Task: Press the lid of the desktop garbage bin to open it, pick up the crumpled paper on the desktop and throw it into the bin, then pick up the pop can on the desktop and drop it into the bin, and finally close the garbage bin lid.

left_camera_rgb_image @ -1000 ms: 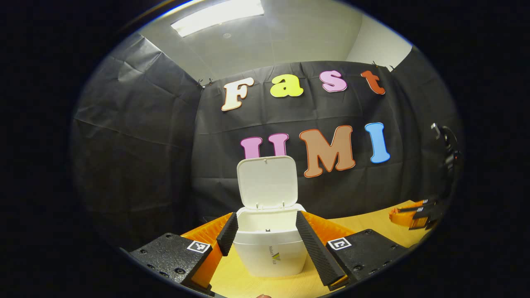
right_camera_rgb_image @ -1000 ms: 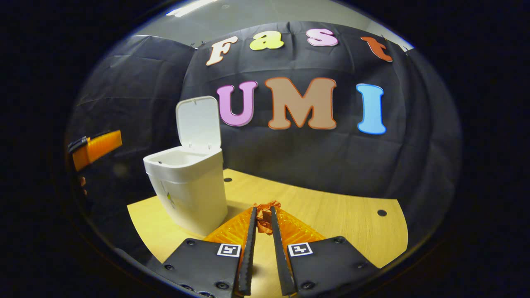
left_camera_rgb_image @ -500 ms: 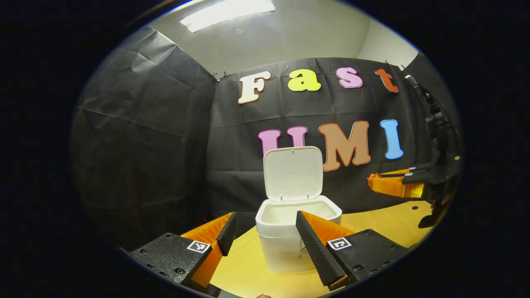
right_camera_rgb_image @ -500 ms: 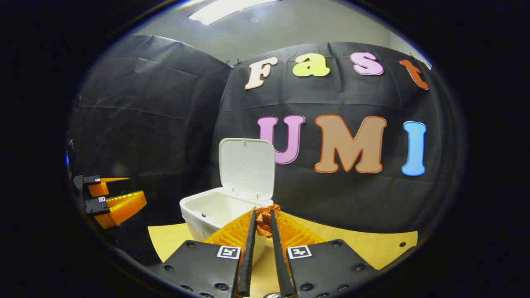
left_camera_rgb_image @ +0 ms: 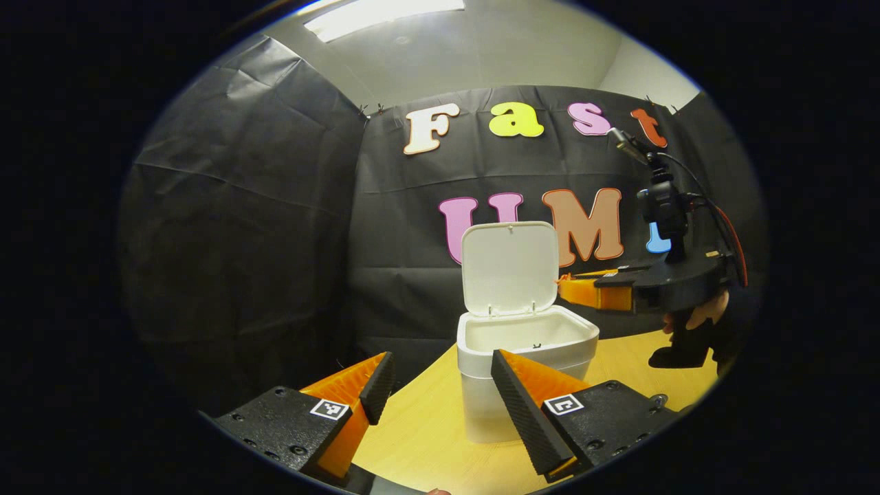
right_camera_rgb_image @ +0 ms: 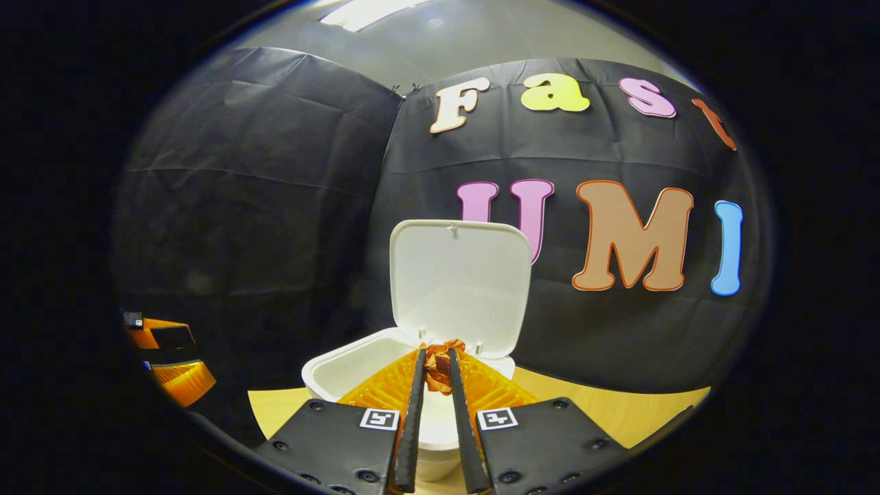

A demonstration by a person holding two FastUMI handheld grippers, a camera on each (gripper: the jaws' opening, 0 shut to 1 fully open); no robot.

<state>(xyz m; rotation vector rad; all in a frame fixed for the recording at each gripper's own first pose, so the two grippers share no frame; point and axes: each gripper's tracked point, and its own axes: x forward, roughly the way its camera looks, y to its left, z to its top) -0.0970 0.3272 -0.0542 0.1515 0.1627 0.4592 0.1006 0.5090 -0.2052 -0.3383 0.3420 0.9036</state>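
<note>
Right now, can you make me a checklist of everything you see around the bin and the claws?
Surface: wooden table, bare where seen.
Job's things: white bin on the table, lid standing open; crumpled paper pinched in the right claw over the bin's opening. Can: nothing seen.
Clutter: nothing seen.
Claws: left claw open, empty, pointing toward the bin; right claw shut on the paper, held by a hand.
Cables: cable running from the camera on top of the right claw.
Surroundings: black cloth wall, ceiling light.

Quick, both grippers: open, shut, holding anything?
Left hand-held gripper: open, empty.
Right hand-held gripper: shut on the paper, above the open bin.
</note>
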